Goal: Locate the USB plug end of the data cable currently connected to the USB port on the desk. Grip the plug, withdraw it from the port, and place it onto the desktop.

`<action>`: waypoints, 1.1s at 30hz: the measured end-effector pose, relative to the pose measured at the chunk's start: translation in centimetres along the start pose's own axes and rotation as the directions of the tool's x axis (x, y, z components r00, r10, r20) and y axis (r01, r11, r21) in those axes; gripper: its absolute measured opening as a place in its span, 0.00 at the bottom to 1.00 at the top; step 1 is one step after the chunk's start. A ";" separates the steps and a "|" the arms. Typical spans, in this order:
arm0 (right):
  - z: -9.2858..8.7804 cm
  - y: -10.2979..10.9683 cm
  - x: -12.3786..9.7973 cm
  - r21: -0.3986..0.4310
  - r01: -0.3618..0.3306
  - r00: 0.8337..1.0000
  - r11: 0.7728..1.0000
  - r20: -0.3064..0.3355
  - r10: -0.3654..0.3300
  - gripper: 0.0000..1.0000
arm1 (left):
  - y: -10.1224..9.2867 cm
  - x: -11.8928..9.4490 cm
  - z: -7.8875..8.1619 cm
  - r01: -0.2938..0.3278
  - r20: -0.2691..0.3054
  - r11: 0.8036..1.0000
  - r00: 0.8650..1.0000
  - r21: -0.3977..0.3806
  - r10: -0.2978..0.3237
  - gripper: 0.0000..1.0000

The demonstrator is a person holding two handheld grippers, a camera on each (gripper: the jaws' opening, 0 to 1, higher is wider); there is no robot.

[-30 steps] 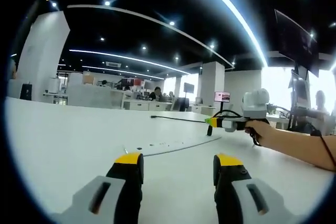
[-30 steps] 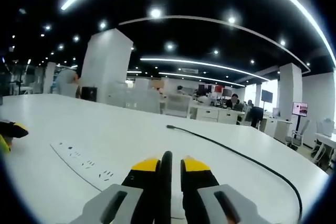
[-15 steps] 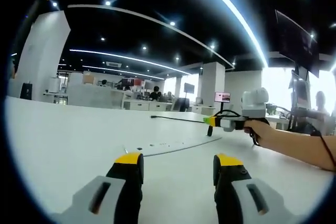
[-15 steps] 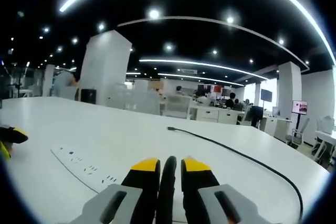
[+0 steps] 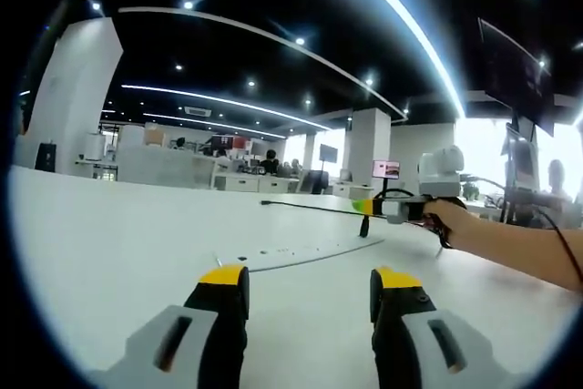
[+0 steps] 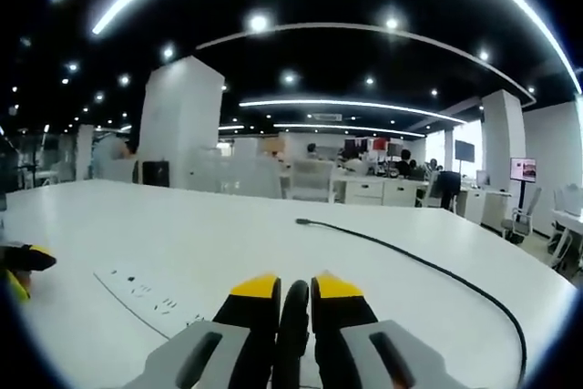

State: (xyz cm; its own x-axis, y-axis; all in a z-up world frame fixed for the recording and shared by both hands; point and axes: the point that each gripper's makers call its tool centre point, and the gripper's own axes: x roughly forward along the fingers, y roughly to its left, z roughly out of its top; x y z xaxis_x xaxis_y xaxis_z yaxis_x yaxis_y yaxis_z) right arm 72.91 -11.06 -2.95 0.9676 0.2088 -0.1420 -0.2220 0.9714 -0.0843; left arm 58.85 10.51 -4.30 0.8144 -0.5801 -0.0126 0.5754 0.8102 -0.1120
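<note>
1. Left gripper view: the left hand-held gripper [image 5: 308, 291] hovers over the white tabletop [image 5: 109, 243] with its jaws well apart and nothing between them, as it was a second ago. Beyond it lies the flush power strip [image 5: 301, 250], my landmark
2. Same view: the right hand-held gripper [image 5: 366, 209], held by a hand [image 5: 444, 221], has risen slightly above the far right end of the power strip since a second ago. The plug [image 5: 364, 227] hangs dark beneath its tip, so I judge the withdrawal done or nearly so
3. Right gripper view: the right hand-held gripper [image 6: 293, 287] is clamped on the plug [image 6: 292, 302]. Its long axis runs along the jaws, its tip pointing away towards the tabletop right of the power strip [image 6: 150, 298]. The cable [image 6: 428, 271] trails further right of the strip
</note>
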 end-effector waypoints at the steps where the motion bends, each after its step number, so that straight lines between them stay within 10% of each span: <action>1: 0.0 -0.4 0.1 -0.015 0.011 1.000 1.000 -0.011 -0.011 0.17 | 0.0 0.0 0.0 0.000 0.000 1.000 1.000 -0.001 0.000 0.53; 13: 2.4 -0.6 -5.3 -0.050 -0.049 0.999 0.998 0.021 0.050 0.60 | -0.2 0.0 -0.1 0.002 0.001 1.000 1.000 -0.007 -0.002 0.53; 19: 7.3 0.2 -9.6 0.031 -0.186 0.963 0.982 0.202 0.176 0.49 | -0.1 0.2 -0.1 0.004 0.002 1.000 1.000 -0.014 -0.004 0.53; 23: 10.1 -4.6 -10.3 0.086 -0.126 0.950 0.988 0.297 0.095 0.37 | 0.0 0.2 -0.1 0.005 0.002 1.000 1.000 -0.016 -0.005 0.53; 27: 5.0 -8.7 -7.1 0.085 -0.033 0.993 0.996 0.112 0.024 0.29 | 0.0 0.2 -0.1 0.007 0.001 1.000 1.000 -0.015 -0.007 0.54; 33: 0.2 -5.0 -4.6 -0.004 -0.137 0.990 0.990 0.027 0.138 0.31 | 0.2 0.3 0.0 0.008 0.003 1.000 1.000 -0.022 -0.008 0.54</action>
State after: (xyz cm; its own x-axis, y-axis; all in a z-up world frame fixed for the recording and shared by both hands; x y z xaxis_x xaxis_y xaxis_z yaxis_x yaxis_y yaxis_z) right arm 69.64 -16.89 -1.70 0.9307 0.3433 -0.1260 -0.3534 0.9330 -0.0684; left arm 59.15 10.49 -4.32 0.8102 -0.5861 -0.0083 0.5800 0.8036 -0.1334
